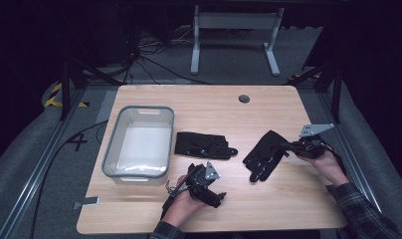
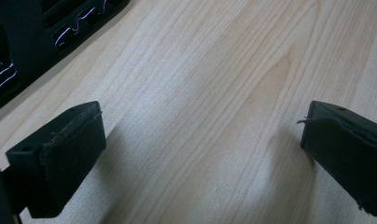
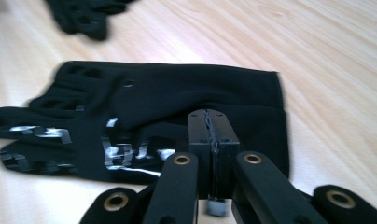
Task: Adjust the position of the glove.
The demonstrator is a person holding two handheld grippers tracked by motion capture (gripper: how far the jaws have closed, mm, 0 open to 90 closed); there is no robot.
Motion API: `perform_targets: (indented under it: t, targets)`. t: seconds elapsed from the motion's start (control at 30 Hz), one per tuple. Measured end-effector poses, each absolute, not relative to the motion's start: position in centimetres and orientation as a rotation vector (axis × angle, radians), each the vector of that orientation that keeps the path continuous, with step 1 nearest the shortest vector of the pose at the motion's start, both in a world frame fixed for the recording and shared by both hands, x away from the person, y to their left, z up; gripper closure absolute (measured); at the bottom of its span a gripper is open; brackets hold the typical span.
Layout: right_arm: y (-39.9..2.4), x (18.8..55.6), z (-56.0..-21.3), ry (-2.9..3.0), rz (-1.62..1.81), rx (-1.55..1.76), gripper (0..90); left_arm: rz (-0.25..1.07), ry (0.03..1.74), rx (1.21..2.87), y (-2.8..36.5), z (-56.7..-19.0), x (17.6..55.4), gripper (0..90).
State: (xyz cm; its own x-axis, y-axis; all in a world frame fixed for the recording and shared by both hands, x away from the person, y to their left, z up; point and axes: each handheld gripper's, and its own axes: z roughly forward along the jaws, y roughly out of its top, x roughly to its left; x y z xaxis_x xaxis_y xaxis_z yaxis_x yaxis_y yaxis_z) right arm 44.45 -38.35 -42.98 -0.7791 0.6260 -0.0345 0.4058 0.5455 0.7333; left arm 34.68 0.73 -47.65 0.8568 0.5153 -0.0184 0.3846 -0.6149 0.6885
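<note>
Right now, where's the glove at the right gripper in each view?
High view: the right-hand black glove lies right of table centre, cuff at the right gripper.
Left gripper view: not in it; the dark fabric at top left looks like the other glove.
Right gripper view: centre, ahead of the closed jaws, fingers pointing left.
Shared landmark: the light wooden table.

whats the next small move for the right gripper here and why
Probably lift a little and carry toward the grey bin. The right gripper has its jaws closed at the cuff edge of the right-hand glove, which lies flat on the table; whether cloth is pinched is unclear, and a small lift would show it.
</note>
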Motion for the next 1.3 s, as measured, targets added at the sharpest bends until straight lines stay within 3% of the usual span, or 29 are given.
perform_targets:
  t: [0.5,1.3]
  targets:
    - [-39.8,46.4,-44.8,2.509,0.956,0.949,90.0,0.234,0.649,2.305,0.7,-47.7,34.7,0.2]
    - [-41.8,40.5,-44.4,2.548,0.894,0.945,90.0,0.235,0.649,2.305,0.7,-47.7,34.7,0.2]
